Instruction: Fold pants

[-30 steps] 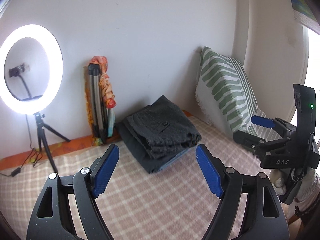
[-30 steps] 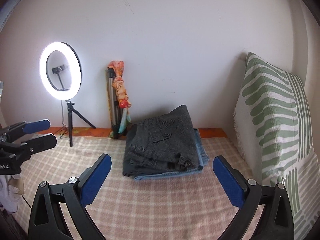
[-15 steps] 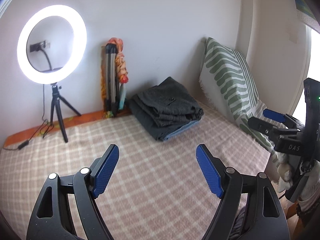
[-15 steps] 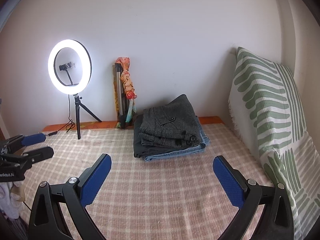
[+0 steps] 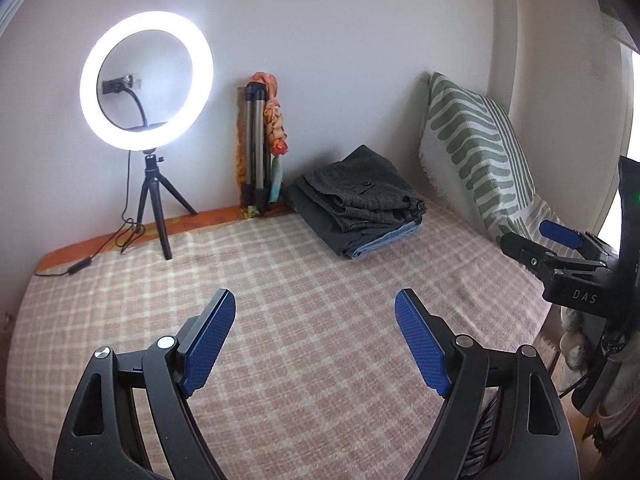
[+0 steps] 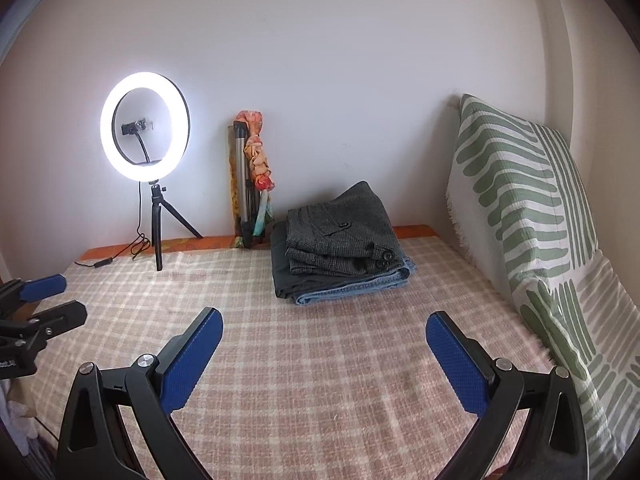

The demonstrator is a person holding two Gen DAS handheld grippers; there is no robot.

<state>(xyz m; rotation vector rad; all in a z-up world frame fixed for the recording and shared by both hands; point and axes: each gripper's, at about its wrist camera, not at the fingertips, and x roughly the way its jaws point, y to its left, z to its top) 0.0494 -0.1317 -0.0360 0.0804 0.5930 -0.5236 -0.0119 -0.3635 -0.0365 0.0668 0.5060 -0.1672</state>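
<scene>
Left wrist view: left tongs and right tongs both gape wide, holding nothing, hovering over the bed. Folded pants sit stacked by the wall. Both have backed farther off since earlier.

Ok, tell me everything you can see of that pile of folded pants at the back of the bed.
The pile of folded pants lies on the checked bedspread near the wall, between the wrapped tripod and the green-striped pillow. On top are grey tweed-looking trousers, folded, with dark buttons showing at the front edge. Under them lie a dark grey garment and, at the bottom, light blue denim. The stack looks neat and nothing grips it.
</scene>
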